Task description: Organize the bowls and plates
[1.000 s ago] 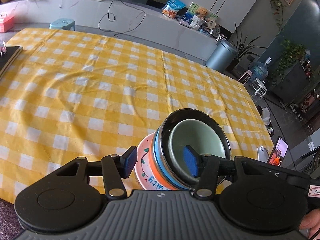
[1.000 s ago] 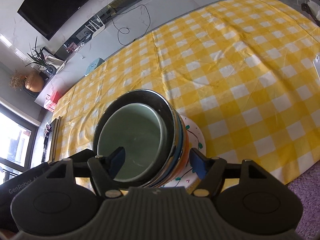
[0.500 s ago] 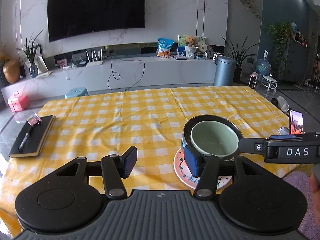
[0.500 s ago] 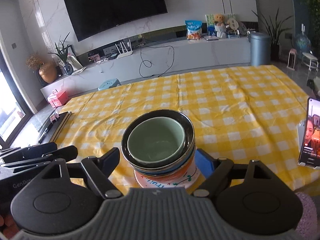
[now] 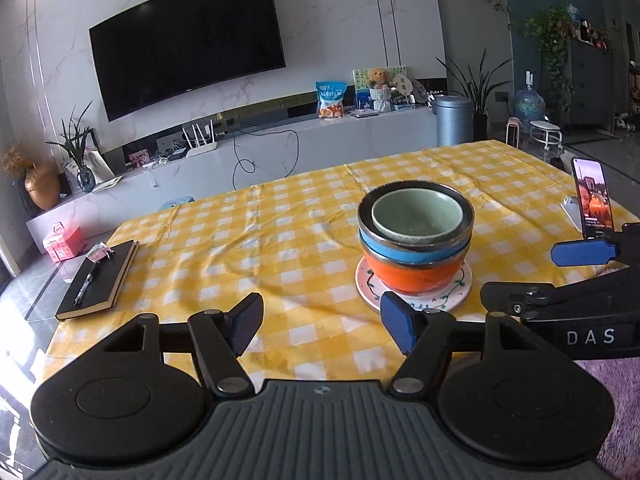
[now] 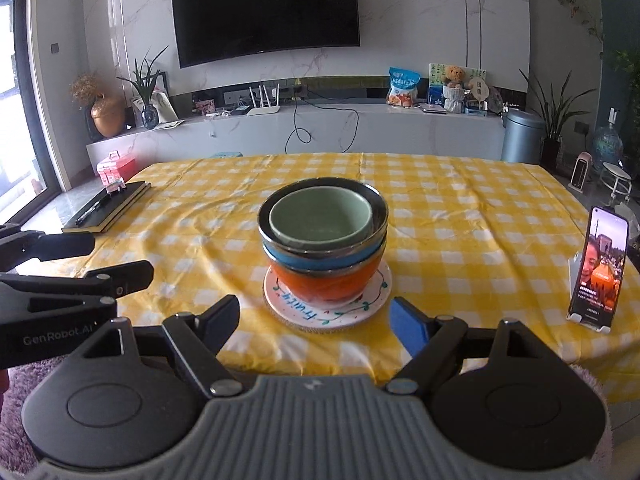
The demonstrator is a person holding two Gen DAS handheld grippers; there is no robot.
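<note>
A stack of nested bowls stands on a small decorated plate [image 6: 326, 308] near the front edge of a table draped in a yellow checked cloth [image 6: 460, 208], straight ahead of the right gripper [image 6: 316, 322] and ahead and to the right of the left gripper [image 5: 322, 322]. The stack runs, from the bottom, an orange bowl [image 6: 324, 284], a blue bowl [image 6: 308, 258] with a metal rim, and a pale green bowl [image 6: 320, 220] seated inside. Bare cloth spreads on all sides of the plate, with wide room beyond it toward the far edge of the table. Both grippers hang just off the near table edge over a purple rug [image 5: 616, 396], their fingers spread wide, holding nothing and touching nothing; the right gripper's blue pad [image 6: 406, 328] and its dark partner stand either side of the plate but short of it. A black notebook [image 6: 108, 208] with a pen on it lies far to the left of the stack, near the cloth's left edge, and a phone [image 6: 600, 268] stands propped on a holder far to the right. The left wrist view catches the right gripper edge-on at its right margin; the right wrist view shows the left gripper at its left margin, and alone reads blue lettering on the plate's rim. A wall-mounted television [image 6: 266, 8] hangs behind.
</note>
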